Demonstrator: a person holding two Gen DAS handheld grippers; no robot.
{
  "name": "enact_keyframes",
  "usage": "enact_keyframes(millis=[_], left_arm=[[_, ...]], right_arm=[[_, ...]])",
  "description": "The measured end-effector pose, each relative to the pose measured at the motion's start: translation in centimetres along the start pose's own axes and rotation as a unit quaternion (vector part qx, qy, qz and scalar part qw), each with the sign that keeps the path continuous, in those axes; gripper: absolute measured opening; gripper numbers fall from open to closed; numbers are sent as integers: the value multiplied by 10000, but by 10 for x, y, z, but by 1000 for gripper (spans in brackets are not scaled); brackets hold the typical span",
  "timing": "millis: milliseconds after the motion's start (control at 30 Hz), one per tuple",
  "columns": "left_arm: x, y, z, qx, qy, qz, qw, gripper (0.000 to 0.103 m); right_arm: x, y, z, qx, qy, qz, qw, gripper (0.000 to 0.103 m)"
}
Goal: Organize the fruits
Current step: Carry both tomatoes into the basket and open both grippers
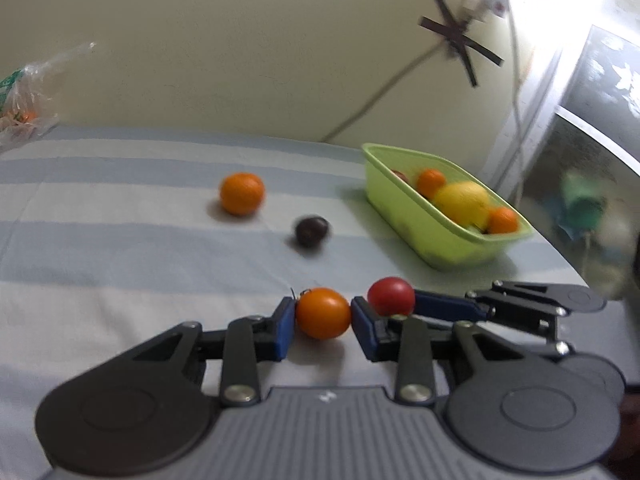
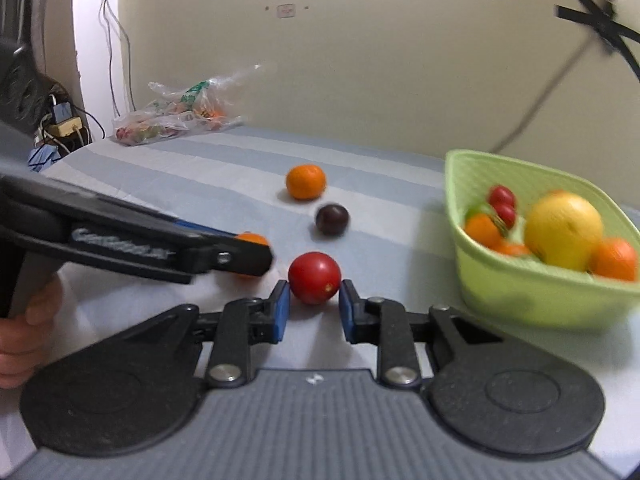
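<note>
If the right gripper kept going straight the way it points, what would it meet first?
The red tomato, already between the right gripper's blue pads. Beyond it lies the dark plum, then the orange, though depth is uncertain.

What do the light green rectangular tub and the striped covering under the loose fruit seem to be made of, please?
The light green rectangular tub looks like thin moulded plastic with a matt finish: uniform colour, rolled rim, faint woven texture inside. The striped covering seems to be soft woven cloth, dull and slightly creased, though blur leaves the weave unclear.
</note>
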State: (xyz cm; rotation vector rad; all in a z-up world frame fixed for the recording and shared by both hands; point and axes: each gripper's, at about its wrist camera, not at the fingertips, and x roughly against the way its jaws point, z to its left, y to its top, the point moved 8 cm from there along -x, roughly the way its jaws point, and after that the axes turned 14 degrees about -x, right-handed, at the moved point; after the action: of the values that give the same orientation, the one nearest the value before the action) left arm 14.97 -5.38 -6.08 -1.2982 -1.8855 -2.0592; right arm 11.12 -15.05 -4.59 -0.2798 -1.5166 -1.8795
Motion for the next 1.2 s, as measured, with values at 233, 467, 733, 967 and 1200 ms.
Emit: enact_keyframes(millis=[233,467,733,967,1200], left_arm=[[8,-6,-42,-401,51,21,9992,31],[3,-4,-74,-689,89,57,9976,31],[-5,-10,-91,-1007,283,85,9945,32],[-9,2,-92,-973,166,105,9951,32],[-19,59,-96,-1015,-92,15,9948,32]], right_arm=[[40,-17,-34,-322,-290,-206,9988,29],[65,-26,-57,-488,-499,-360,9969,29],[71,-37,-67,-608,-492,-424,9960,29],[74,-34,-76,-914,-255,-480,9943,29],[86,11,-99,-954,-9,-673,9932,29]])
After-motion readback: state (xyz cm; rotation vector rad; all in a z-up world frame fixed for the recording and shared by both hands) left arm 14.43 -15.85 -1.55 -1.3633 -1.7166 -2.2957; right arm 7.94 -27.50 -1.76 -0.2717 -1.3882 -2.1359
